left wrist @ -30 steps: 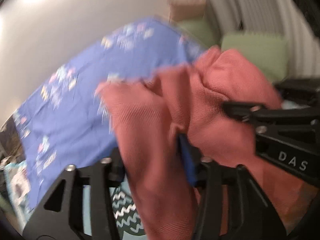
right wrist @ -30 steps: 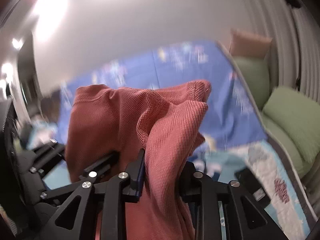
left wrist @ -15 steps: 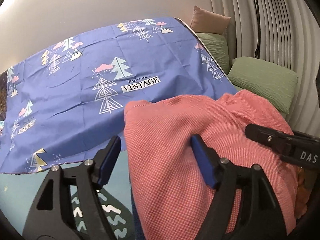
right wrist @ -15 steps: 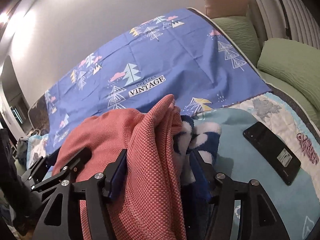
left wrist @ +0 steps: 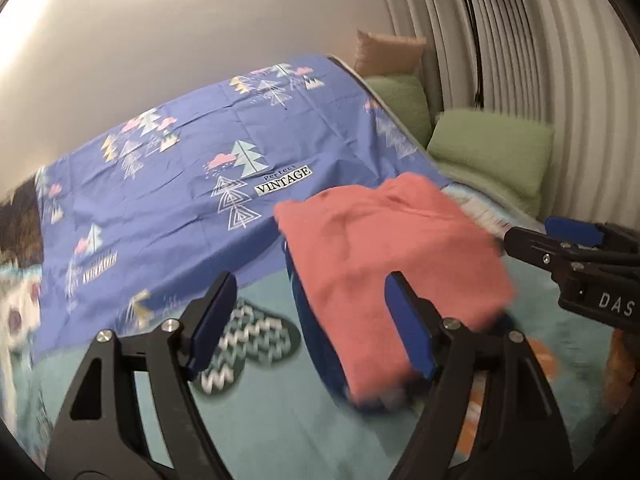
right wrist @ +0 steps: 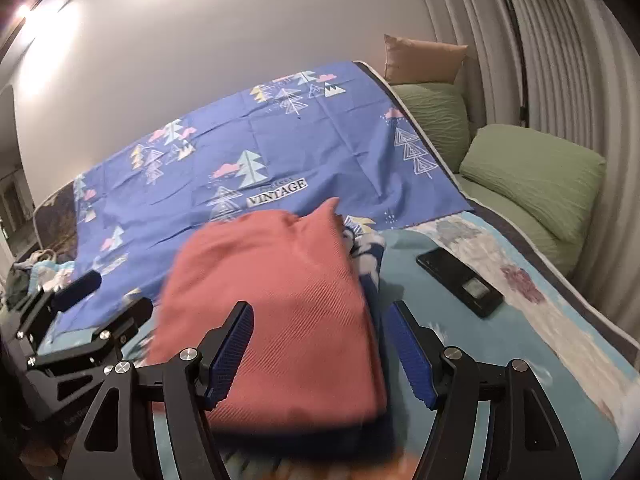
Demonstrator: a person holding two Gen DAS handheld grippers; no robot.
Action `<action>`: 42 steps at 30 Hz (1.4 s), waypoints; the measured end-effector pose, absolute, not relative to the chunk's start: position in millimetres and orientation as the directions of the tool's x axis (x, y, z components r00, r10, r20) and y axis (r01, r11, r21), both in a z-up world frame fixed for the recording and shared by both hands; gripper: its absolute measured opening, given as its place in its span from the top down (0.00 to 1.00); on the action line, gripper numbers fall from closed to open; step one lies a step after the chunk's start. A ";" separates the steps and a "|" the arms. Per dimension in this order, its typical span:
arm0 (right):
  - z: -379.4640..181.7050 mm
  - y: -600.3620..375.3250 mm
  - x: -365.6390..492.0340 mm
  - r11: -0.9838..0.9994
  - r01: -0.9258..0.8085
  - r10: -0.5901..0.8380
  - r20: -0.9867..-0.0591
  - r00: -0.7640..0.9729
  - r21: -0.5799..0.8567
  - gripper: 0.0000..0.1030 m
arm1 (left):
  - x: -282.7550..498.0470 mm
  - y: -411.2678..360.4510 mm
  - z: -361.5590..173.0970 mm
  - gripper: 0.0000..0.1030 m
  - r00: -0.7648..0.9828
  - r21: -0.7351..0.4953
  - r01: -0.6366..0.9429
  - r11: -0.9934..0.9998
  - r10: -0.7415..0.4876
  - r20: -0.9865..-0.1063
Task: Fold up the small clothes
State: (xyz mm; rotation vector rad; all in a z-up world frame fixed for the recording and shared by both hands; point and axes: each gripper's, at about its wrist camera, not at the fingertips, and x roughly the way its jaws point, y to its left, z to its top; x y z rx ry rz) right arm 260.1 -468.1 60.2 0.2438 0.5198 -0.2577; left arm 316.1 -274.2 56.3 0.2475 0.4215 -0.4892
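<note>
We see a folded red garment (right wrist: pixel 276 312) lying atop a blue one (left wrist: pixel 316 332) on the bed (right wrist: pixel 500 360), left hand-held gripper (left wrist: pixel 312 324) and right hand-held gripper (right wrist: pixel 320 352) both released, jaws just widened, phone (right wrist: pixel 460 280) at the garment's three o'clock

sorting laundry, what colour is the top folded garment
Salmon red garment, clearest in the right wrist view.

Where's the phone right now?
In the right wrist view, the black phone lies flat on the teal bedspread, right of the folded red garment.
</note>
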 end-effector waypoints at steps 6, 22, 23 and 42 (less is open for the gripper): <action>118.5 -409.5 156.9 0.950 0.306 -0.232 -0.511 0.828 0.065 0.31 | 216.1 -207.7 86.3 0.17 0.809 0.068 0.472 0.879 -0.401 -0.430; 134.8 -314.8 -31.6 0.941 0.338 -0.277 -0.515 0.811 0.027 0.30 | 30.4 -127.8 113.2 0.15 0.832 0.047 0.458 0.887 -0.409 -0.375; 132.7 -313.8 -36.5 0.939 0.343 -0.281 -0.518 0.807 0.025 0.30 | 25.5 -125.2 111.4 0.15 0.829 0.041 0.459 0.887 -0.411 -0.380; 109.5 -290.1 -81.8 0.954 0.299 -0.250 -0.529 0.811 0.007 0.29 | -13.0 -106.1 81.9 0.15 0.838 0.030 0.404 0.914 -0.357 -0.413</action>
